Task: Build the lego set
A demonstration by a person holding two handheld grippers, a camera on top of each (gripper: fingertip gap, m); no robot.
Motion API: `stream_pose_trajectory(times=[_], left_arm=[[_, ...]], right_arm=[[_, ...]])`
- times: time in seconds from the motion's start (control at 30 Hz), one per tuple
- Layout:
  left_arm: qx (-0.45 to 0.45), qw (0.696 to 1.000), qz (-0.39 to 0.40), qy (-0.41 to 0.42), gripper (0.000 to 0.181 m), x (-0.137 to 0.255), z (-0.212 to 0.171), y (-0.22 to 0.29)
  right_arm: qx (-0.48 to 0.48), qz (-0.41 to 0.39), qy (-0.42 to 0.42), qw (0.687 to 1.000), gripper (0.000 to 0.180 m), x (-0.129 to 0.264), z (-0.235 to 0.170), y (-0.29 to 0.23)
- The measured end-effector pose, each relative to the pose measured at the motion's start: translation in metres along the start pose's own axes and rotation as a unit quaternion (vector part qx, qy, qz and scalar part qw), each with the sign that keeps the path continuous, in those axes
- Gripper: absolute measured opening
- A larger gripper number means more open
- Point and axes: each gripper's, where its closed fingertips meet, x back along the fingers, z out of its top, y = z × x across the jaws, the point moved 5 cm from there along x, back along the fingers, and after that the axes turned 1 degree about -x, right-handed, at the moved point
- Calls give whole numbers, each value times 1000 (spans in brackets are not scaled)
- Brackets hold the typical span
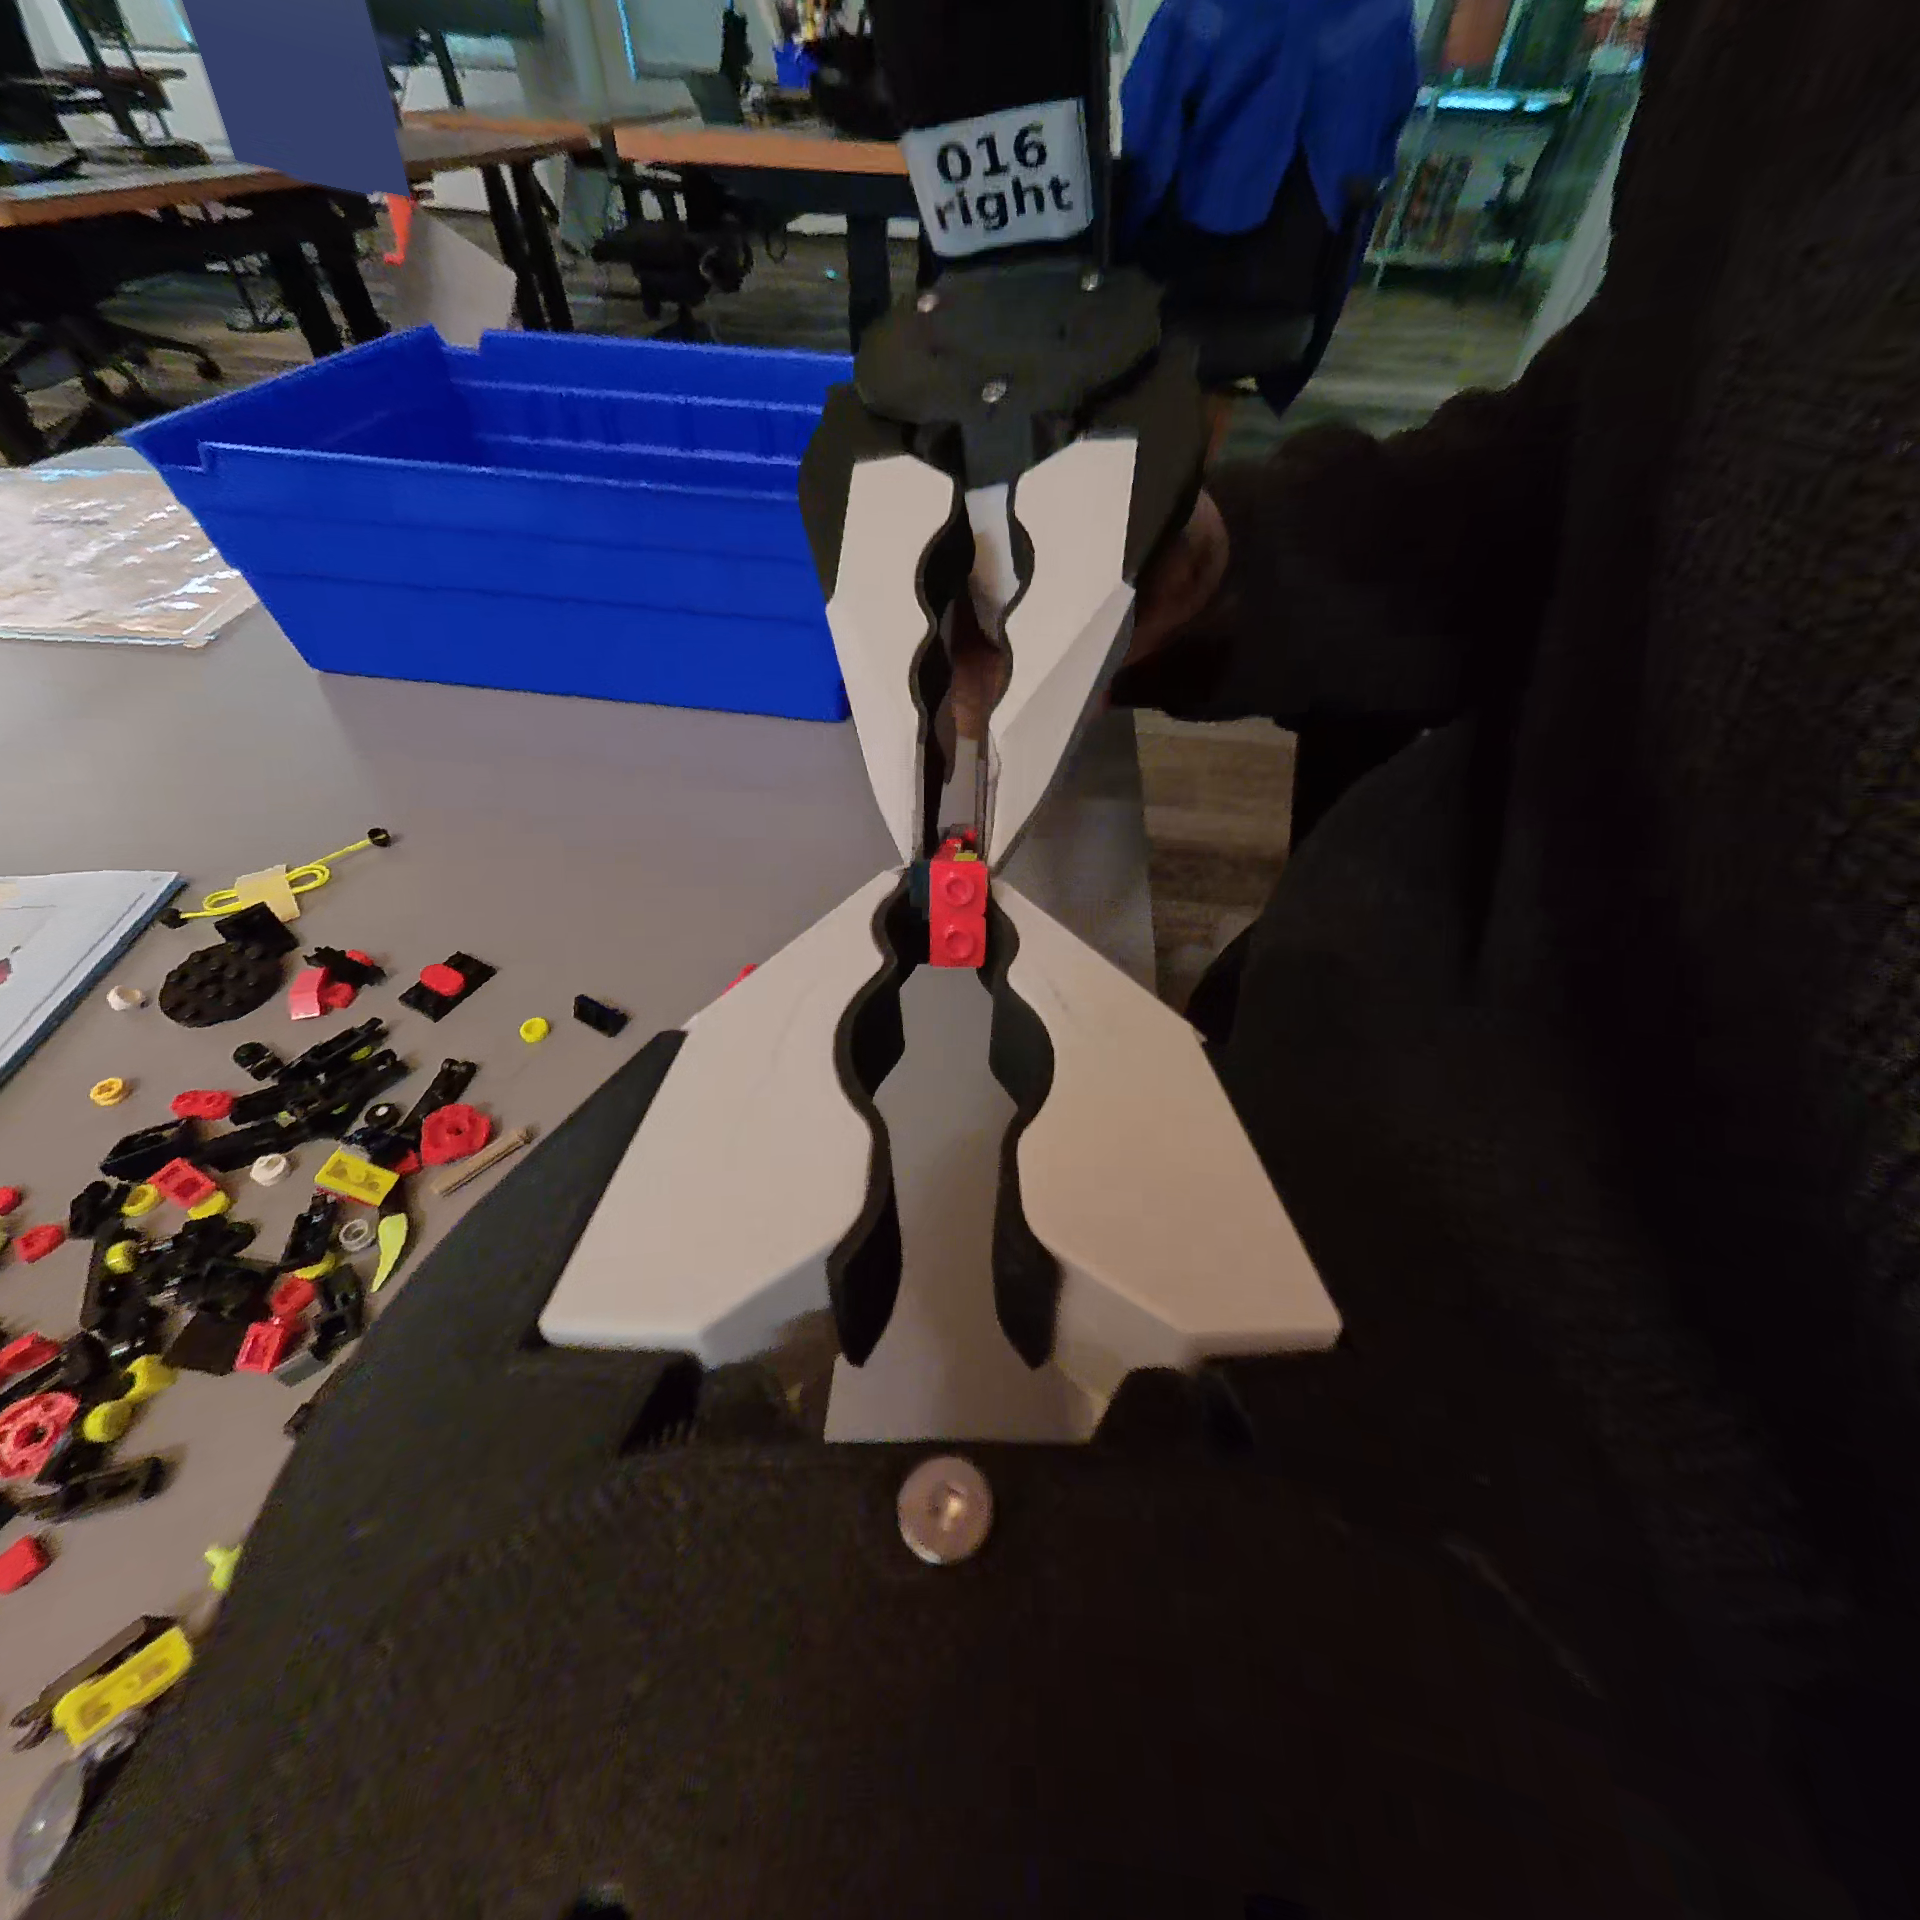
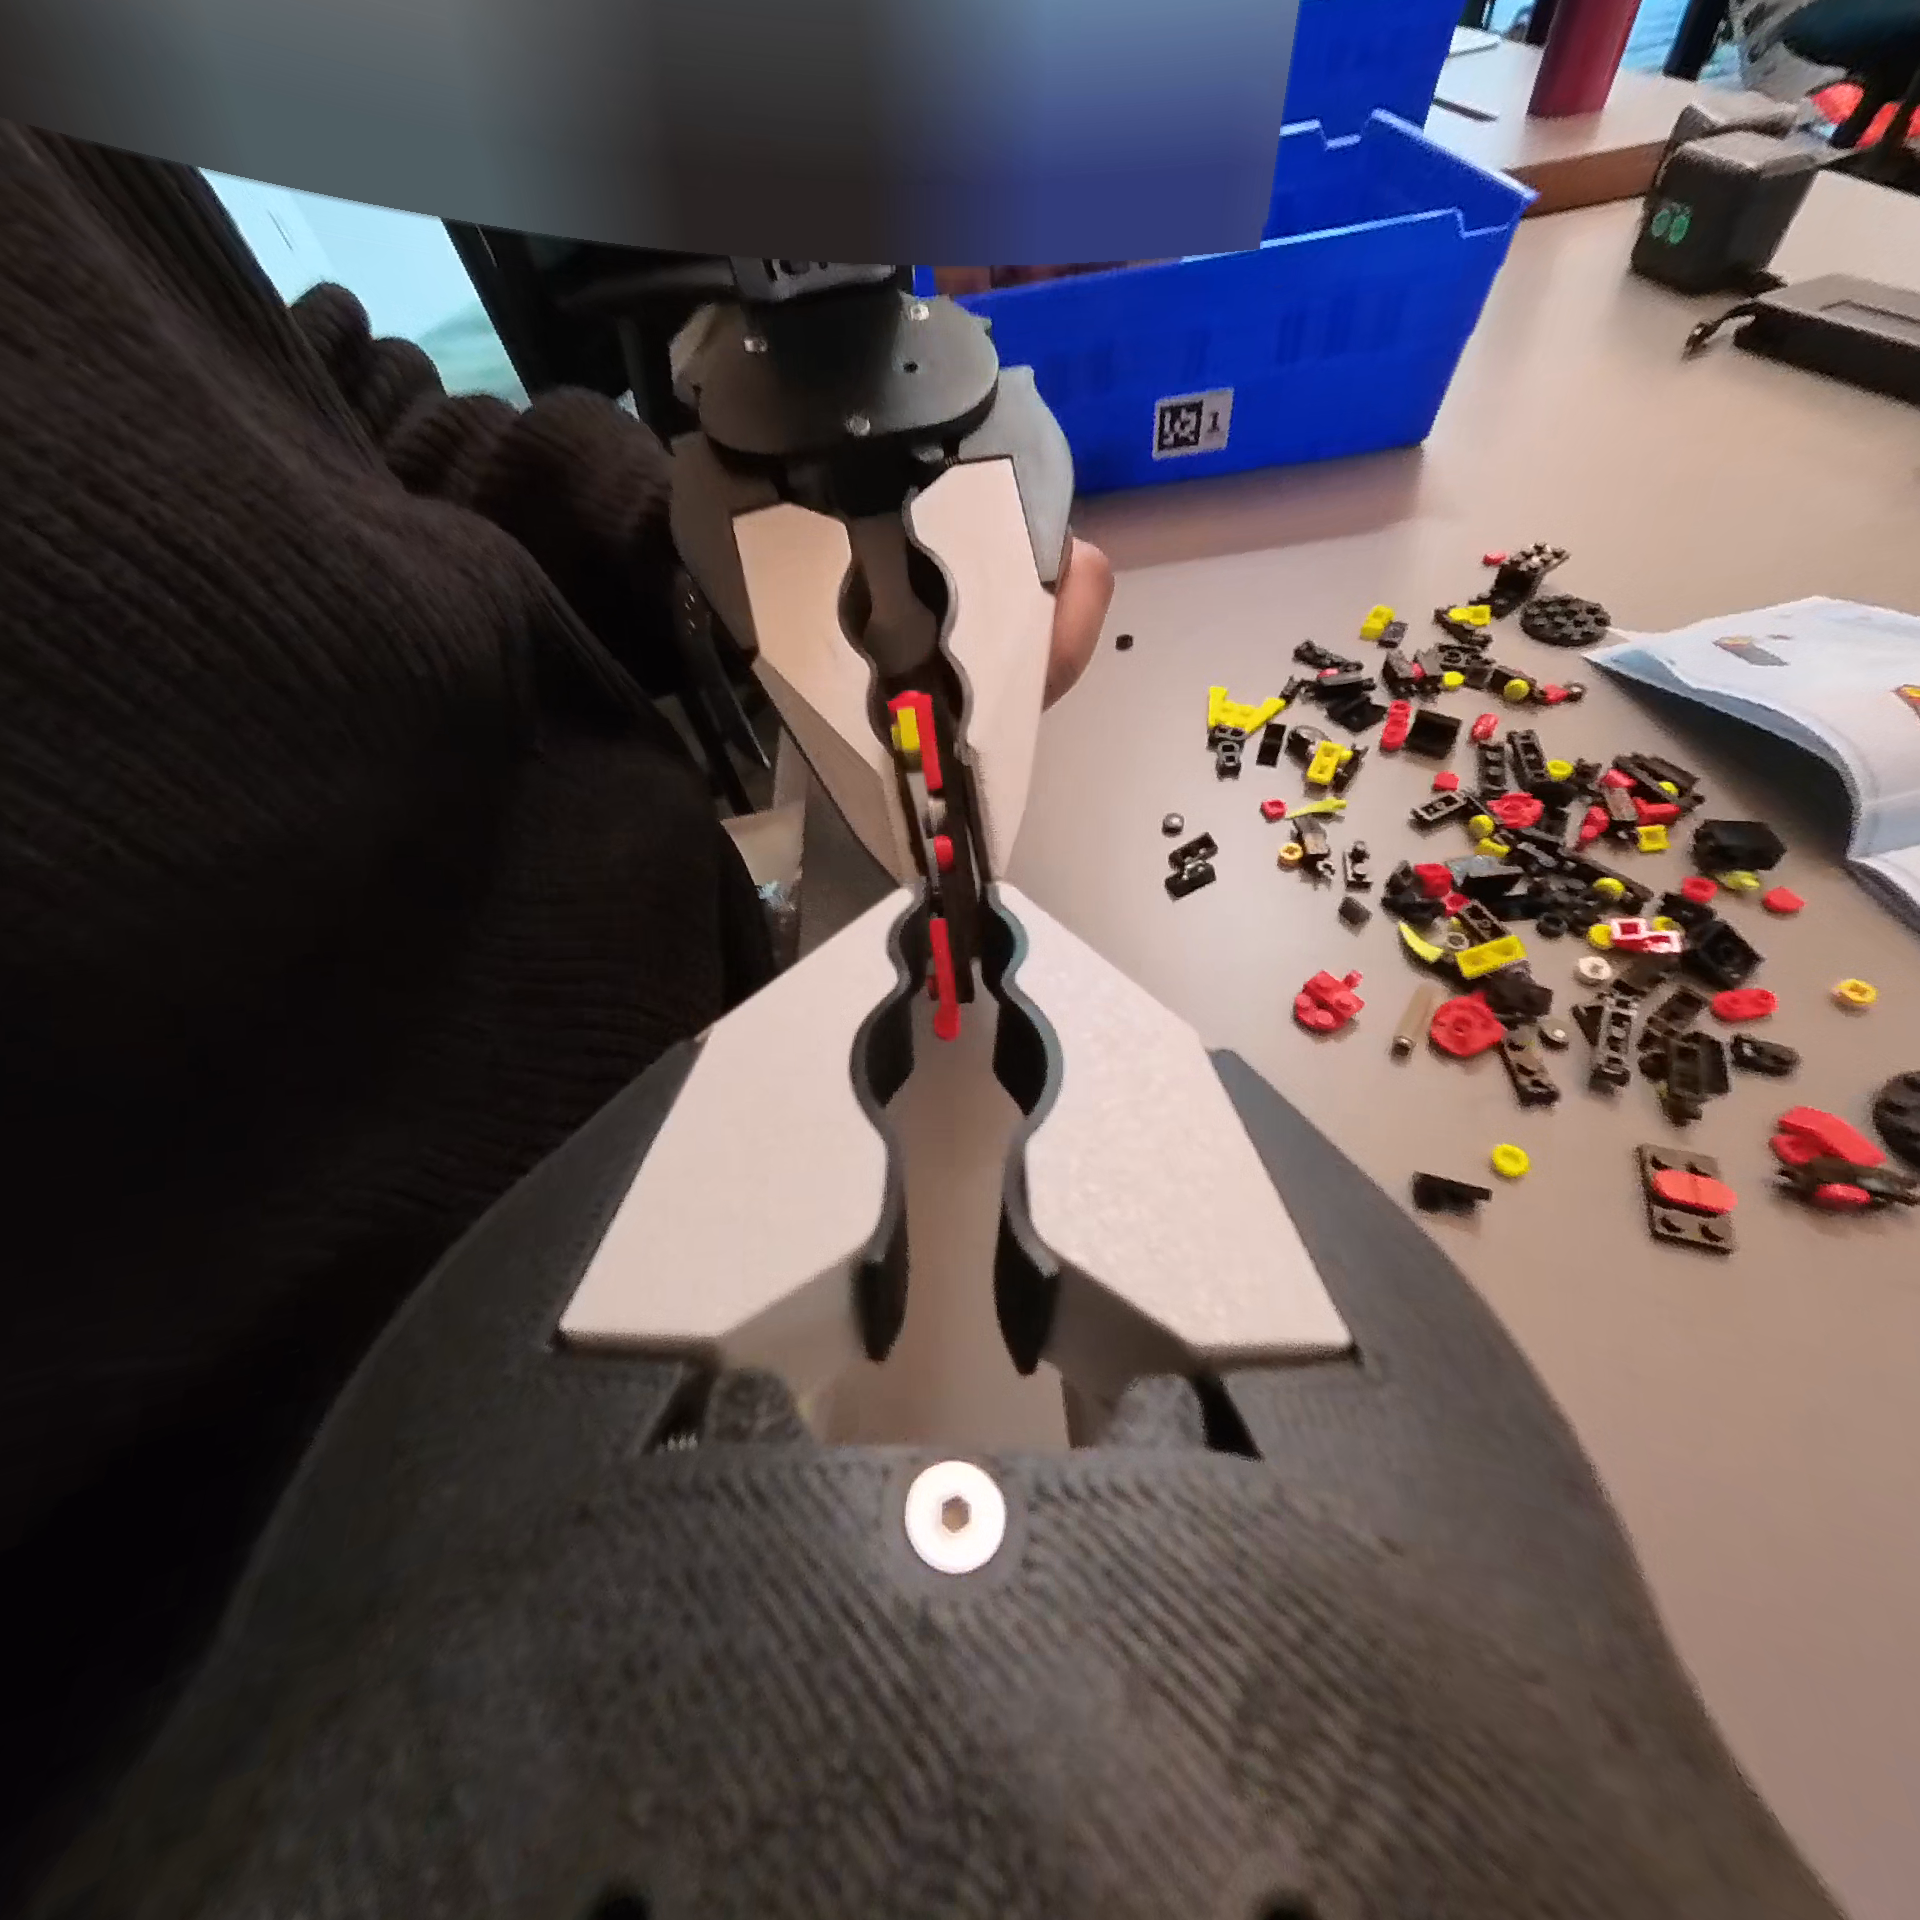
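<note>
Left gripper and right gripper meet tip to tip above the tabletop's near edge, both pinching one thin lego piece end-on between them.

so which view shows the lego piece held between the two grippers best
The right wrist view: the lego assembly appears side-on as a long strip of black, red and yellow parts spanning both grippers. The left wrist view shows it end-on, mainly a small red studded brick.

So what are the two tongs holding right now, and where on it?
Both grip one small red, black and yellow lego sub-assembly in the air, tip to tip. The left tongs pinch its red-brick end; the right tongs pinch the opposite end.
</note>
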Motion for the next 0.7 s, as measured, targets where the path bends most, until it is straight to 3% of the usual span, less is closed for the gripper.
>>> stream_pose_trajectory(times=[0.2, 0.33, 0.47, 0.7], left_arm=[[2, 1000, 1, -7, 7, 0, -3, -1], [11, 1000, 6, 1, 7, 2, -2, -5], [28, 999, 6, 26, 6, 4, 3, -7], [60, 995, -15, 75, 7, 10, 13, -7]], right_arm=[[-5, -8, -20, 1000, 7, -3, -2, 1], [-23, -5, 26, 999, 8, -3, 1, 5], [-6, 6, 53, 999, 25, 1, 8, 0], [-14, 11, 76, 997, 20, 5, 12, 1]])
